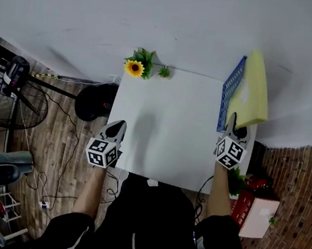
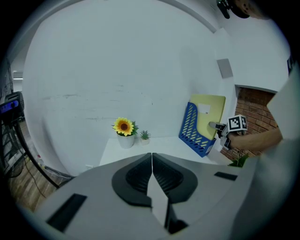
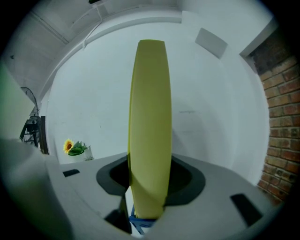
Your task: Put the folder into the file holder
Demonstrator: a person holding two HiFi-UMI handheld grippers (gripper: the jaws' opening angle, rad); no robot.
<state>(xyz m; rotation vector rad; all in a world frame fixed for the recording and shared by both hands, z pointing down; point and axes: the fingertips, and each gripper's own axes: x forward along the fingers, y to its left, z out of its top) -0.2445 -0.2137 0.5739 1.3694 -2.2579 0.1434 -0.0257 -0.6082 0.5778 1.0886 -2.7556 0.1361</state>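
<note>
- The right claw (image 3: 147, 187) is clamping the near edge of the yellow folder (image 3: 149, 117), its jaws partly apart with the folder filling the gap.
- The folder is standing upright, with its lower part sitting in the blue file holder (image 1: 230, 91).
- The file holder is standing at the right edge of the white counter (image 1: 167, 128), towards the back.
- The left claw (image 2: 151, 164) is hovering over the counter's near left corner, jaws together with nothing between them.
- A potted sunflower (image 1: 134, 68) and a small green plant (image 1: 164, 71) are standing side by side at the counter's back edge; the middle is lying bare.
- A plain white wall (image 1: 160, 17) is rising behind the counter, and a brick wall (image 1: 299, 218) is running along the right.
- Cables (image 1: 63, 165) are trailing over the wood-plank floor (image 1: 55, 135) on the left, and a red and white box (image 1: 253, 214) is sitting low on the right.
</note>
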